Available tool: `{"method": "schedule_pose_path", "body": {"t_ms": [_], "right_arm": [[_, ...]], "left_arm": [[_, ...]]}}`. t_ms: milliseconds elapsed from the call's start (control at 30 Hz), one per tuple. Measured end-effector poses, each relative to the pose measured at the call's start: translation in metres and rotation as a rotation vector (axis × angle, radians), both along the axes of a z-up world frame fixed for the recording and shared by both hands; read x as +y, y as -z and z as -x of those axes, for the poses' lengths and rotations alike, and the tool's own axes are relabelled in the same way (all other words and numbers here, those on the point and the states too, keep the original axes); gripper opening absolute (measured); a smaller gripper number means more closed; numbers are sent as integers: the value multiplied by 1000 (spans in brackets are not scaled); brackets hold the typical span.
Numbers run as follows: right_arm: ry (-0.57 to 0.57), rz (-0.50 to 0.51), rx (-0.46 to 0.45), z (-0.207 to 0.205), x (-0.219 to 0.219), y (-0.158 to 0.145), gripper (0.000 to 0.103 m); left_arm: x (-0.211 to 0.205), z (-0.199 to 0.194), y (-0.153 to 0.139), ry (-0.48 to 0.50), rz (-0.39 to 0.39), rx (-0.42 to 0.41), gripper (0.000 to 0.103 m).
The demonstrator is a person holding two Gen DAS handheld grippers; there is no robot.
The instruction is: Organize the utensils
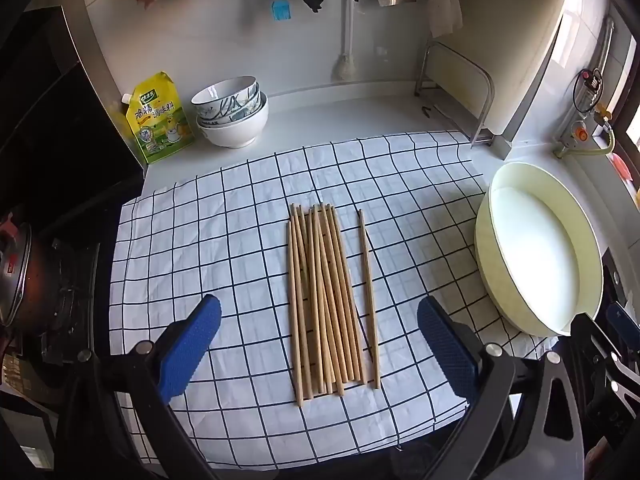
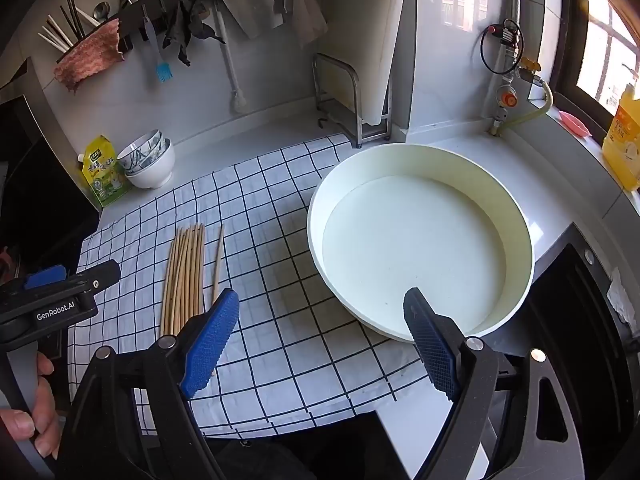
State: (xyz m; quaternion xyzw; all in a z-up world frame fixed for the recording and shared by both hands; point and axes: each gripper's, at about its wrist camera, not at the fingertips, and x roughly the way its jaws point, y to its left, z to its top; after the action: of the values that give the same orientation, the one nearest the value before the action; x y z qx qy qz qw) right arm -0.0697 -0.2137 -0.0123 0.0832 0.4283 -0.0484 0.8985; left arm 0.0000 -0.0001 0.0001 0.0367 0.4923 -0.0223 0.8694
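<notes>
**A:** Since both your grippers are hanging above the cloth with nothing in them, you've got time to think this through. Your left gripper (image 1: 319, 322) has its jaws spread wide, straddling the near end of the chopstick bundle (image 1: 322, 300), pads well clear on either side. Your right gripper (image 2: 322, 332) is spread just as wide, tilted down over the gap between the sticks and the round tray (image 2: 520, 216).

**B:** So where does it go wrong?

**A:** My guess is the grab itself. The bundle lies lengthwise near the middle of the checked cloth (image 1: 200, 240), ends pointing at the near and far edges, and it isn't tidy: a few sticks cross over each other. If you close on it flat, I'd expect the round sticks to roll and fan out, or you pinch only the top few.

**B:** And the loner?

**A:** The single chopstick (image 1: 369, 300) sits just beside the bundle, on the tray side, apart from it. Sweep in carelessly and your pad could knock it askew or miss it.

**B:** Anything further out?

**A:** The cloth is loose and creased on the counter, so dragging a pad could bunch it and shift everything. The tray hangs over the cloth's right edge, close to your right fingers; bump its rim and it may slide. The stacked bowls (image 1: 232, 114) and seasoning pouch (image 1: 158, 120) at the far left corner look safely out of reach.
</notes>
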Motion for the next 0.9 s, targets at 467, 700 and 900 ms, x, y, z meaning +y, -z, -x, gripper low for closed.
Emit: {"method": "schedule_pose_path", "body": {"t_ms": [467, 700, 900], "right_arm": [[1, -2, 10, -2, -2, 0, 81], [1, -1, 9, -2, 0, 0, 81], [1, -2, 9, -2, -3, 1, 81]], "left_arm": [[-4, 5, -1, 7, 4, 2, 97], [-1, -1, 3, 6, 8, 5, 97], [-1, -1, 3, 6, 9, 5, 97]]}}
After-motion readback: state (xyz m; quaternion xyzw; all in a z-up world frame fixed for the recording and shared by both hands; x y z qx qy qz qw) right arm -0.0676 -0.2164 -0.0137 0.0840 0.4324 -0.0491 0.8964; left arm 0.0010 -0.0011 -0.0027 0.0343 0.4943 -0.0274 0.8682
